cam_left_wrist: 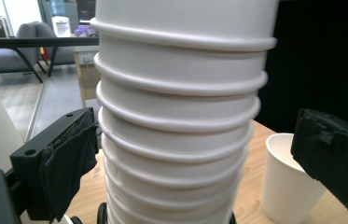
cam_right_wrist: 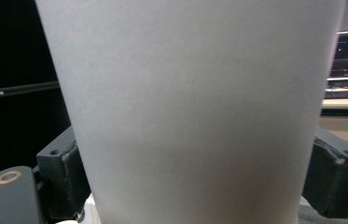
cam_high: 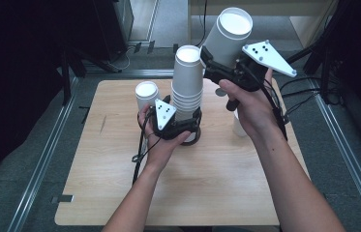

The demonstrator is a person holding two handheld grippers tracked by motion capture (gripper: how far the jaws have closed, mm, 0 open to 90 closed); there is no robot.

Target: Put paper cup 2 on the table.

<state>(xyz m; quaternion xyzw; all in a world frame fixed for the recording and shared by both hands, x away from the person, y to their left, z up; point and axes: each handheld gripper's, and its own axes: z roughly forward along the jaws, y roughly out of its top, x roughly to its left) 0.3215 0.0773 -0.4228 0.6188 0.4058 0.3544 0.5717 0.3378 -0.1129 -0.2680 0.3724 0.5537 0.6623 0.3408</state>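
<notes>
A tall stack of white paper cups (cam_high: 188, 79) stands in the middle of the wooden table (cam_high: 120, 183). My left gripper (cam_high: 187, 126) sits at the stack's foot with a jaw on either side. In the left gripper view the stack (cam_left_wrist: 176, 140) fills the space between the jaws, and a gap shows between it and the right pad (cam_left_wrist: 330, 158), so this gripper (cam_left_wrist: 195, 154) is open. My right gripper (cam_high: 214, 60) is raised above and to the right of the stack, shut on a single white cup (cam_high: 229, 36) that tilts towards the camera. Both pads press on that cup's wall (cam_right_wrist: 190, 102).
A lone white cup (cam_high: 146, 94) stands left of the stack, close to my left hand. Another cup (cam_high: 238, 126) is partly hidden behind my right wrist. Metal rails (cam_high: 47, 154) run along the table's sides. Cables trail from both grippers.
</notes>
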